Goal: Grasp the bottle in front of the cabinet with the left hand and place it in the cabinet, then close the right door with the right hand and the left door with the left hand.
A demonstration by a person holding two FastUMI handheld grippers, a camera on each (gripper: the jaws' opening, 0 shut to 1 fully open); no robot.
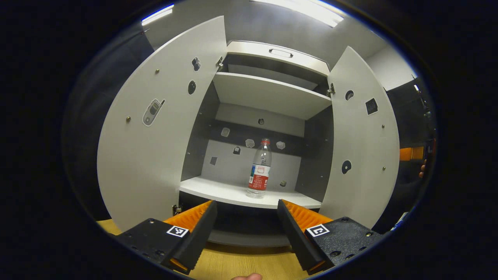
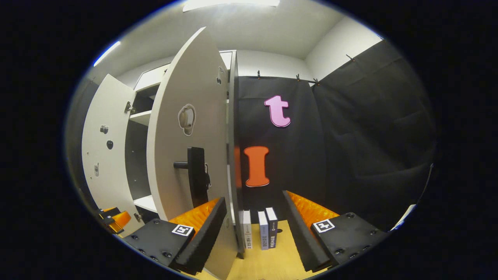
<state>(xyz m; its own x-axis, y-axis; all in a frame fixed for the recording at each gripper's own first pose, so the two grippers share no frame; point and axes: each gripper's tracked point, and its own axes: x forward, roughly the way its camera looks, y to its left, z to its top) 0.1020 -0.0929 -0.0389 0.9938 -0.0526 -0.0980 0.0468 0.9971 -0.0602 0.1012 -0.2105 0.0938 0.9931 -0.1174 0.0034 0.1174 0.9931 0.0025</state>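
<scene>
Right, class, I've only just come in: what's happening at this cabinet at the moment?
A person holds a gripper in each hand before an open cabinet. The bottle already stands upright on the lower shelf, so that step looks done. The left gripper is open, empty and apart from the bottle. Both doors are open. The right gripper is open, with the edge of the right door between its fingers, probably about to close it. The left door waits.

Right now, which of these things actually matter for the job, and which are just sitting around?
Part of the job:
bottle, standing on the cabinet shelf
right door, open
left door, open
left gripper, open
right gripper, open

Just lying about:
three books standing beside the cabinet
yellow tabletop
</scene>
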